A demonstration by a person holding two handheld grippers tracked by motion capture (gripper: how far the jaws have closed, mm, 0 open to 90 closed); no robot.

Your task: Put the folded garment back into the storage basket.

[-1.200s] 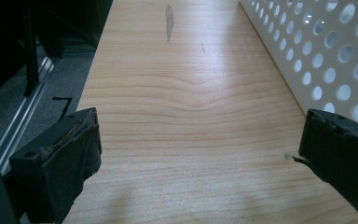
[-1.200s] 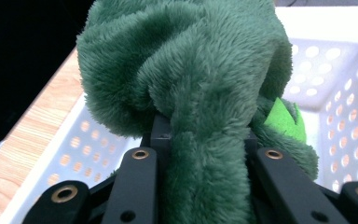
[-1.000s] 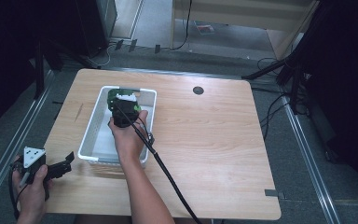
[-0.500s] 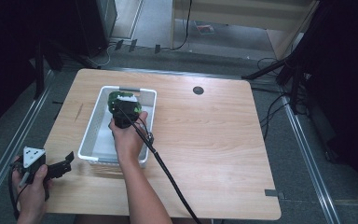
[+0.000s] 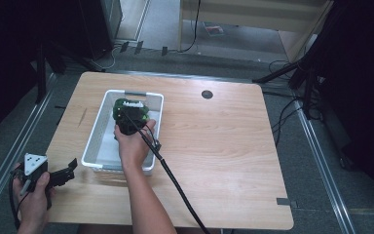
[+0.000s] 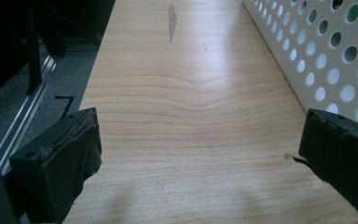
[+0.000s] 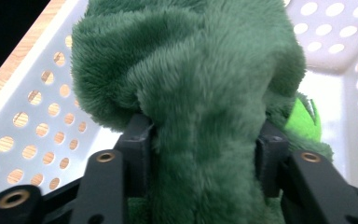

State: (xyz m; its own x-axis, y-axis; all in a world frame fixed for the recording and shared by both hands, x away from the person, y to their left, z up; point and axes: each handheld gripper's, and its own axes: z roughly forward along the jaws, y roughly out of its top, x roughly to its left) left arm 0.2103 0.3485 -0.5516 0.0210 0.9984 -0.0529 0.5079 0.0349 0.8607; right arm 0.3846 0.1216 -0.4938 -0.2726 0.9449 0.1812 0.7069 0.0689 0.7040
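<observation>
The green plush toy (image 7: 200, 93) is soft and furry, dark green with 1 brighter lime patch at its side. It sits inside the white perforated basket (image 5: 97, 131), toward the far end. Its pile bulges upward in a rounded fold; what figure it is cannot be told from so close.

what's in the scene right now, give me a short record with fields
work in hand: green plush toy at the far end of the white perforated basket
right gripper: inside the basket, jaws on either side of the toy, just been opening; whether the pads press on it cannot be told
left gripper: jaws wide apart with nothing between them, low over the wooden table beside the basket wall
basket place: left half of the table
also on table: round dark hole near the far edge
</observation>
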